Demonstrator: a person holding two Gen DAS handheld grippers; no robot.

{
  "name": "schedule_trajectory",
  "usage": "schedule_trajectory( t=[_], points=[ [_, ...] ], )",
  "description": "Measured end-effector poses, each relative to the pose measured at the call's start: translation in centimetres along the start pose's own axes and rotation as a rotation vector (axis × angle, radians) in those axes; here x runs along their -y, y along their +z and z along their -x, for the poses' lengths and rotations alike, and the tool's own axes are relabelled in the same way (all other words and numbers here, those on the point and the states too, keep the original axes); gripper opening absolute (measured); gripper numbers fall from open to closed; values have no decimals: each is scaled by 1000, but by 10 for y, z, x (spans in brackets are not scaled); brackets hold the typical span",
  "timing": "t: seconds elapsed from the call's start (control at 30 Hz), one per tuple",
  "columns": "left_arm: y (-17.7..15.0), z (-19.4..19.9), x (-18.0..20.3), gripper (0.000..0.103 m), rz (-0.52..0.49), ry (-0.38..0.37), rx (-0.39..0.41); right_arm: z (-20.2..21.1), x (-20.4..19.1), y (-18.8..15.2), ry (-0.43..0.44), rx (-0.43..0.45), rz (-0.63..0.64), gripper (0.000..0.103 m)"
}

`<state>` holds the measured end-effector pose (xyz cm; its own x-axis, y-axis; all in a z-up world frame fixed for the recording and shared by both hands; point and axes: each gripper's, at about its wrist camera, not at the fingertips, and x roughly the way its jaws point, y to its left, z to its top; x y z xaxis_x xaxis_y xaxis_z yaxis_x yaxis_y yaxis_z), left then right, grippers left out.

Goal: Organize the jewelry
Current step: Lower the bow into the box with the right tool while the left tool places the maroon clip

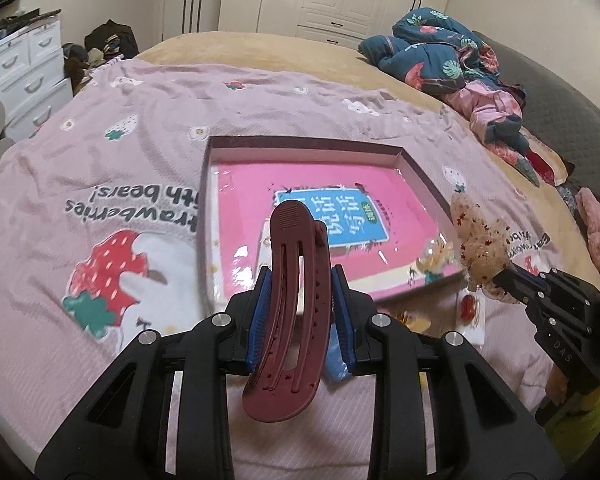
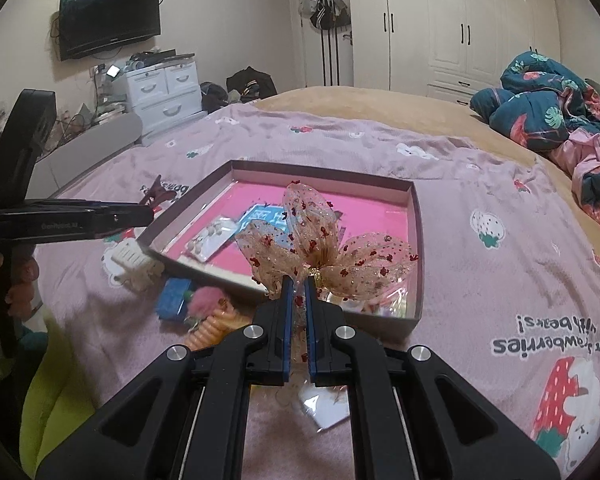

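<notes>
My left gripper (image 1: 299,280) is shut on a dark red hair clip (image 1: 290,304), held upright above the pink bedspread at the near edge of the shallow box (image 1: 300,142). My right gripper (image 2: 299,282) is shut on a beige sheer bow with red dots (image 2: 324,248), held over the box's near right corner (image 2: 418,240). The bow and right gripper also show in the left wrist view (image 1: 480,248). The box has a pink bottom with a blue card (image 1: 340,216) and a small packet of jewelry (image 2: 210,240) in it.
Loose items lie on the bedspread in front of the box: a white claw clip (image 2: 134,260), a blue item (image 2: 174,300), a pink fluffy piece (image 2: 208,300), an orange coil tie (image 2: 212,330), a clear packet (image 2: 324,404). Crumpled bedding (image 2: 548,116) lies at the far right.
</notes>
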<state>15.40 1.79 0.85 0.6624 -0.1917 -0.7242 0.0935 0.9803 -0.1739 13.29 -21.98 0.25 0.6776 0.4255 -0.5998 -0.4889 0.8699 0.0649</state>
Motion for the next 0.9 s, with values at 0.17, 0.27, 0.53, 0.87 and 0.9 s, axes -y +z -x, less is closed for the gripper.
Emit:
schedule_trajectory(
  t=[0.17, 0.27, 0.53, 0.87, 0.9],
  points=[
    [8, -13, 6, 22, -6, -15, -7, -6, 9, 9, -16, 9, -4, 5],
    [13, -21, 10, 22, -8, -25, -13, -10, 14, 15, -27, 13, -4, 5],
    [27, -44, 22, 22, -19, -41, -20, -23, 30, 28, -58, 17, -7, 5],
    [36, -75, 37, 22, -46, -57, -43, -47, 50, 38, -98, 3, -25, 5],
    [36, -76, 38, 22, -47, -59, -45, -50, 52, 39, -100, 0, -25, 5]
  ],
)
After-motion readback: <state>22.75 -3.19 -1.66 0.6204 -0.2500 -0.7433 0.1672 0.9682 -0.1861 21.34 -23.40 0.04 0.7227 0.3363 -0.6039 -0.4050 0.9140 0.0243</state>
